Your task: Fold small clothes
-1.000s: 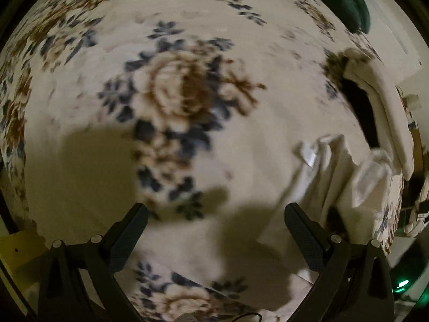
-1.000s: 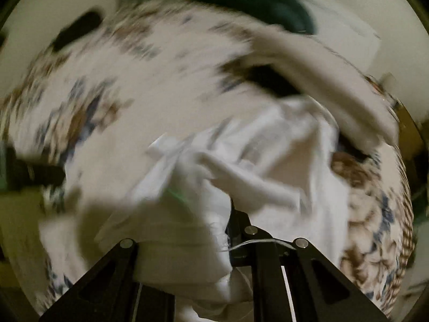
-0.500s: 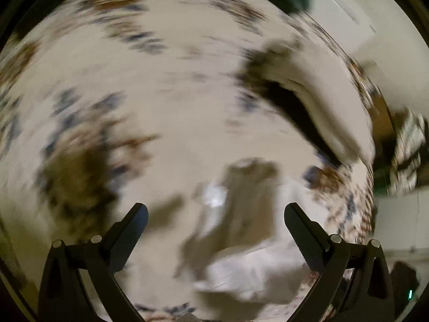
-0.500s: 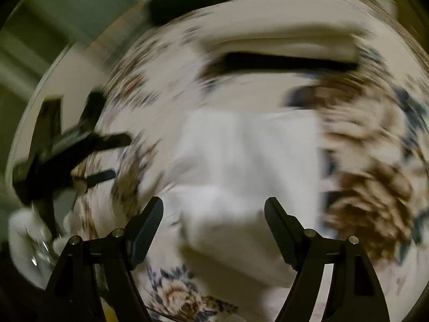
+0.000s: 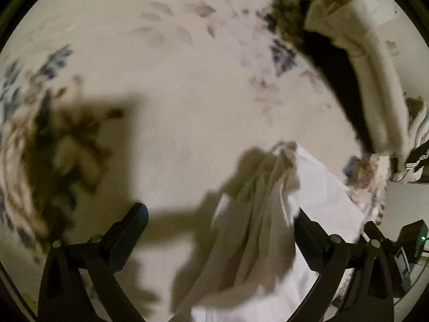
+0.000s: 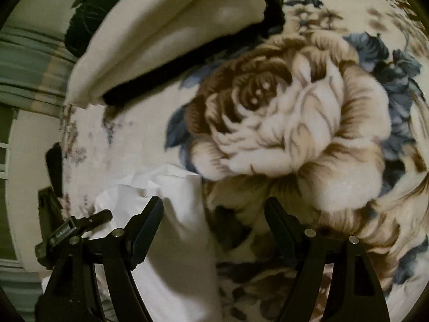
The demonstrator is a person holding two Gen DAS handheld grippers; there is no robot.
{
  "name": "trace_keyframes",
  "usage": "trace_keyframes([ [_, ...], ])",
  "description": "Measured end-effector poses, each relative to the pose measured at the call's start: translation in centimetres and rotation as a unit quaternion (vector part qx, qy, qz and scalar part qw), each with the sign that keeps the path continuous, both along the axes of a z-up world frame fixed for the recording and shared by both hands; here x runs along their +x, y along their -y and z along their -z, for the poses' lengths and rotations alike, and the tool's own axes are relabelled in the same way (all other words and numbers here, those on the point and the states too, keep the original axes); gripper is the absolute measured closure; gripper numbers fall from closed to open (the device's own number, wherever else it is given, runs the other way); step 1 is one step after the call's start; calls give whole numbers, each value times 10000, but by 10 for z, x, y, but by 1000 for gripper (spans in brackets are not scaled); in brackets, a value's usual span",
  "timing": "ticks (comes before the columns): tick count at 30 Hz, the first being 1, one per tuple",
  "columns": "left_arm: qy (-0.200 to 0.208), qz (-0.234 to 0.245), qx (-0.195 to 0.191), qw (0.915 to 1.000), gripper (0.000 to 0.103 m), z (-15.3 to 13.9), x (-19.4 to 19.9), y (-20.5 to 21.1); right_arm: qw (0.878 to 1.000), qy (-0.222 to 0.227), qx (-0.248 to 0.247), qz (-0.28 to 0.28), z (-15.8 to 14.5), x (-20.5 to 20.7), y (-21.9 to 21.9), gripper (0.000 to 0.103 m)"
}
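On the floral blanket, a crumpled white garment lies between the left gripper's wide-spread fingers, ungripped. The right gripper is equally wide and holds nothing, the garment beside its left finger.

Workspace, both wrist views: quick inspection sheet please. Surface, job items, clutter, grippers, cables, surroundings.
Surface: floral blanket, cream with brown roses and blue leaves.
Job's things: white garment lying crumpled on the blanket; folded cream-over-black stack further back.
Clutter: dark green fabric behind the stack.
Grippers: left gripper open, garment between its fingers, not clamped; right gripper open, holding nothing.
Cables: nothing seen.
Surroundings: dim room; device with green light at the right edge.
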State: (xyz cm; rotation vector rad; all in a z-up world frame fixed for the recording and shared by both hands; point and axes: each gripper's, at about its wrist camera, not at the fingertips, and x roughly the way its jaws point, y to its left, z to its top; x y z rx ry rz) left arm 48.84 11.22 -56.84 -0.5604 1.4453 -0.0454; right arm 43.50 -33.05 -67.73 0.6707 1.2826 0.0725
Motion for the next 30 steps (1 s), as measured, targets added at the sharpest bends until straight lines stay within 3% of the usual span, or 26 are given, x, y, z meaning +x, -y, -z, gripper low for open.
trace_keyframes([
  [4, 138, 168, 160, 9996, 0, -14, -40, 7, 9978, -183, 531, -357, -11, -41, -16, 23],
  [6, -61, 458, 624, 9970, 0, -1, -65, 13, 9929, -592, 618, -826, 7, -66, -36, 23],
  [8, -443, 572, 830, 9939, 0, 23, -85, 11, 9887, -1016, 187, -1082, 30, -85, -46, 23],
  [10, -769, 472, 781, 9929, 0, 40, -104, 0, 9845, -1351, -168, -1108, 50, -102, -42, 23],
  [13, -819, 364, 689, 9936, 0, 36, -112, -14, 9853, -1285, -82, -1121, 44, -106, -34, 23],
  [16, -513, 337, 702, 9956, 0, 9, -100, -18, 9927, -784, 217, -895, 12, -93, -17, 23],
  [19, 85, 324, 690, 9971, 0, -25, -69, -14, 9972, -263, 519, -466, -12, -69, 0, 23],
  [21, 465, 367, 713, 9957, 0, -38, -41, -5, 9986, 22, 364, -374, -18, -45, 5, 23],
  [24, 653, 771, 640, 9928, 0, -30, 6, 15, 9976, 173, 243, -624, -14, -7, -6, 37],
  [26, 583, 1117, 524, 9906, 4, -12, 31, 31, 9934, 3, 161, -1133, -2, 17, -29, 39],
  [27, 578, 1309, 435, 9888, 17, -4, 34, 40, 9915, -89, 34, -1300, 4, 23, -35, 55],
  [28, 558, 1442, 319, 9875, 54, 4, 36, 47, 9898, -206, -69, -1404, 9, 30, -38, 79],
  [29, 485, 1497, 46, 9875, 69, 11, 38, 49, 9906, -377, -38, -1318, 18, 34, -39, 80],
  [30, 439, 1489, -93, 9878, 73, 15, 38, 49, 9928, -398, 93, -1123, 22, 34, -32, 84],
])
